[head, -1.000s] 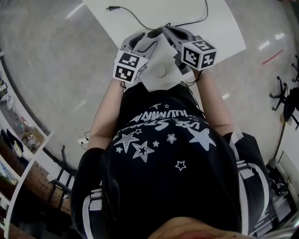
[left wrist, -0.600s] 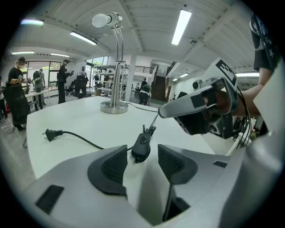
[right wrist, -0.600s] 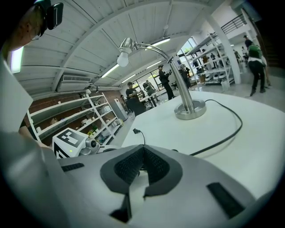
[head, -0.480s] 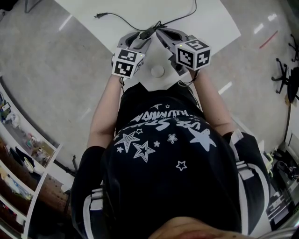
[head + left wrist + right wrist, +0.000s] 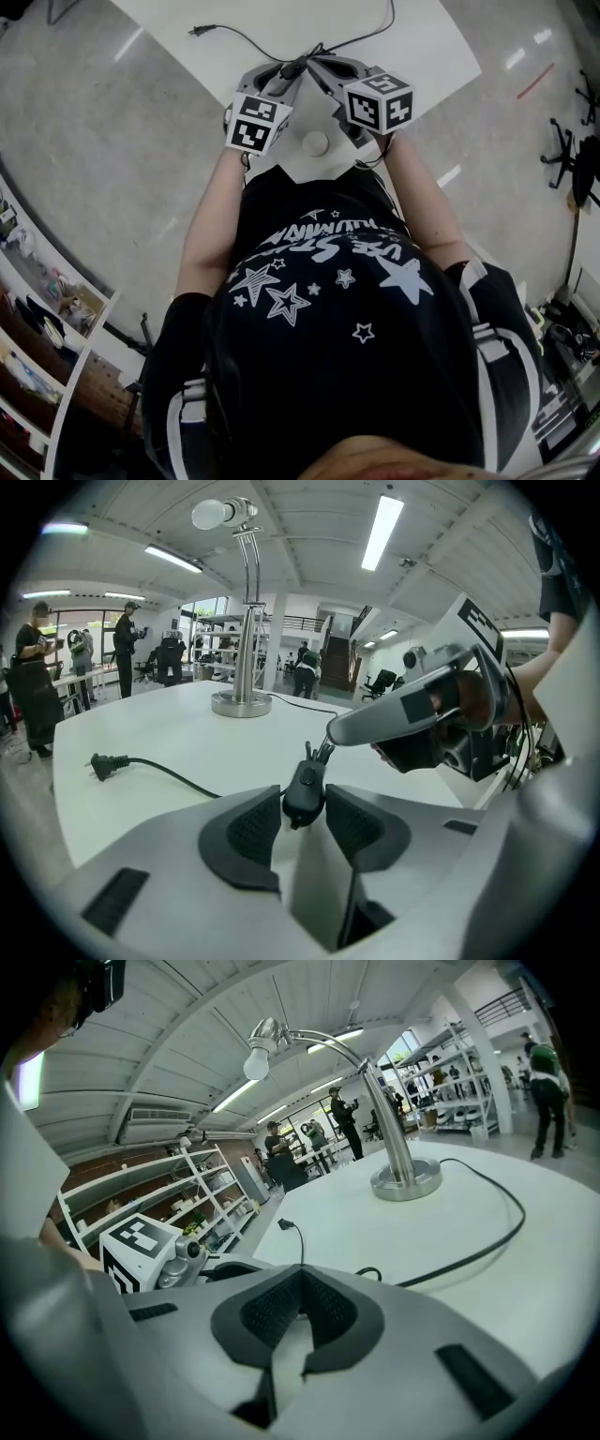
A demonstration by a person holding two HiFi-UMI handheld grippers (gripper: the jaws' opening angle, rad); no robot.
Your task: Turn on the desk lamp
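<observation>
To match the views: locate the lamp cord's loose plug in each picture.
Head view: plug near the top edge, left of centre.
Left gripper view: plug at far left, just below mid-height.
Right gripper view: plug near centre, slightly left.
Shared landmark: the black cord trailing from it.

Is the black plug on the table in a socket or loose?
Loose: the black power plug lies on the white table, prongs free of any socket.

Black tee [image 5: 328, 309], white stars + lettering; left hand-held gripper [image 5: 302, 801], right hand-held gripper [image 5: 300, 1283]: grey, black textured pads [image 5: 251, 829], b/w marker cubes [image 5: 257, 122].
</observation>
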